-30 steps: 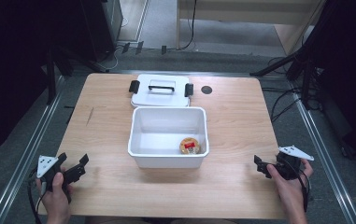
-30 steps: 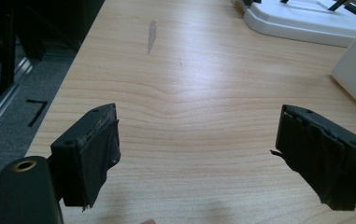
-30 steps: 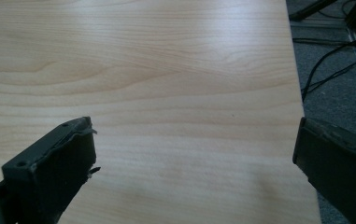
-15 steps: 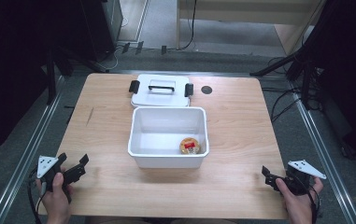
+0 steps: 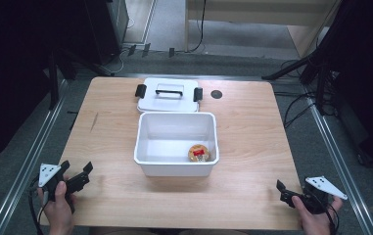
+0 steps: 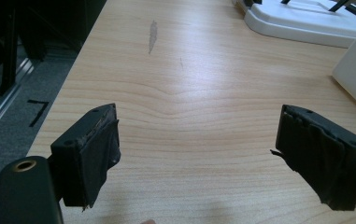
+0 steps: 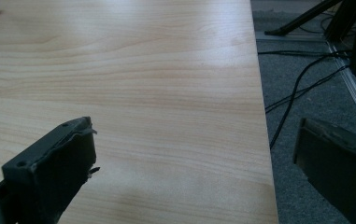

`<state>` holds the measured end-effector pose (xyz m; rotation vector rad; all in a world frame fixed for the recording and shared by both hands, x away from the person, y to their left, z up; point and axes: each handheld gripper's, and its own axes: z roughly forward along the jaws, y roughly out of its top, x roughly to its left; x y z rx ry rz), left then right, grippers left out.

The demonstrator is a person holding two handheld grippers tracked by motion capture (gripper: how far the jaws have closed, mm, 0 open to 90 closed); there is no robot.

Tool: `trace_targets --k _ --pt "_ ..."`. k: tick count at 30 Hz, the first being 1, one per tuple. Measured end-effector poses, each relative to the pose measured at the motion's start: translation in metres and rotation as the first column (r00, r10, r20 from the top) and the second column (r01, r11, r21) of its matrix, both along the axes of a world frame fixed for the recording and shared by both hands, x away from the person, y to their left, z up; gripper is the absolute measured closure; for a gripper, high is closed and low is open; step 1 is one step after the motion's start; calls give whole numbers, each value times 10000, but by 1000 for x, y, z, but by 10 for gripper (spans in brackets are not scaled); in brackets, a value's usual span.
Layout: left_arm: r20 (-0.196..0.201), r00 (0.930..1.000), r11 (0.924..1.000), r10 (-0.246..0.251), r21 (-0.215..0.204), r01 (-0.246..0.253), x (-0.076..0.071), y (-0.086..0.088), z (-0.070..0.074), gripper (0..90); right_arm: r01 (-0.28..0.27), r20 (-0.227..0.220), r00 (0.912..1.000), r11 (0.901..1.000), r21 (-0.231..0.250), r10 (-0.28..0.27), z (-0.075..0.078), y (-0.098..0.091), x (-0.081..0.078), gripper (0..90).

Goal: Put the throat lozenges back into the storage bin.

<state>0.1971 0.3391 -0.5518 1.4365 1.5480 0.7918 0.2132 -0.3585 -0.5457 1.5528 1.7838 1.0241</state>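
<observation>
A white bin (image 5: pixel 176 166) stands at the middle of the table (image 5: pixel 252 127), and a small round container (image 5: pixel 199 153) with a red-and-yellow top lies inside it, in the bin's near right corner. The bin's white lid (image 5: pixel 169 95), with black latches at both ends, lies flat just behind the bin. The left tool (image 5: pixel 76 177) rests well to the bin's left, near the table's front edge, jaws spread wide and empty. The right tool (image 5: pixel 283 192) sits well to the bin's right at the front corner, jaws likewise apart, holding nothing.
</observation>
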Motion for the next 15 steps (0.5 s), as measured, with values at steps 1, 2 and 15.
trace_targets --k 1,2,15 --pt "5 10000 10000 5 1 -5 0 0 0 140 34 69 10000 10000 24 -34 0 0 0 0" --pt "0 10000 10000 6 -15 -6 0 0 0 140 128 156 9998 9999 64 -129 -1 -1 -1 0" --pt "-173 9998 10000 6 -33 -6 2 0 0 141 493 288 9982 9930 1072 -527 -2 -11 -3 0"
